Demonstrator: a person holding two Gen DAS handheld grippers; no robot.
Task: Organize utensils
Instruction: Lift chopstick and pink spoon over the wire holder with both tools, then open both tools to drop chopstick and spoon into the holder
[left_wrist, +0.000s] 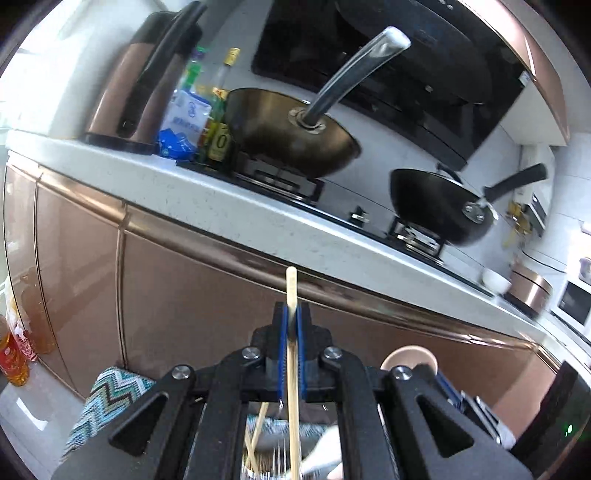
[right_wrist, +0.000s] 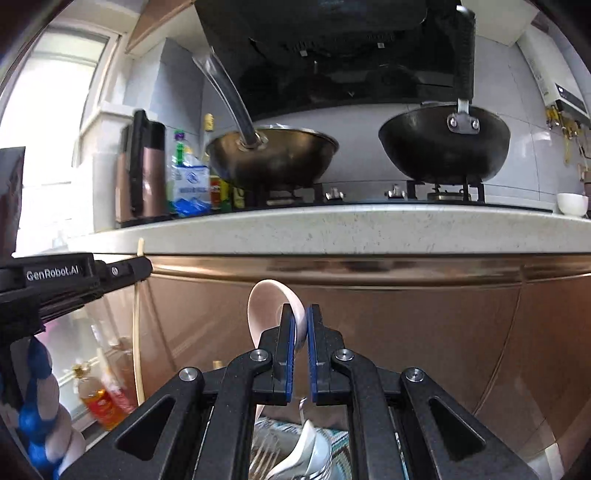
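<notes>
Both grippers loaded and raised in front of the kitchen counter; sorting step in hand.

Counter (right_wrist: 332, 229) spans the view, its front edge above copper cabinet doors (right_wrist: 406, 332); two woks on the hob, steel wok (right_wrist: 273, 158) toward the left end, black wok (right_wrist: 443, 147) toward the right. My left gripper (left_wrist: 291, 325) is clenched on one wooden chopstick (left_wrist: 291, 291), held upright. My right gripper (right_wrist: 301, 325) grips a pale ceramic spoon (right_wrist: 266, 306), bowl up. Below both, blurred, remaining utensils (right_wrist: 295, 454) lie on a zigzag cloth (left_wrist: 107, 395). I judge pick-up done; next I must carry each piece to its holder, which I cannot see.
</notes>
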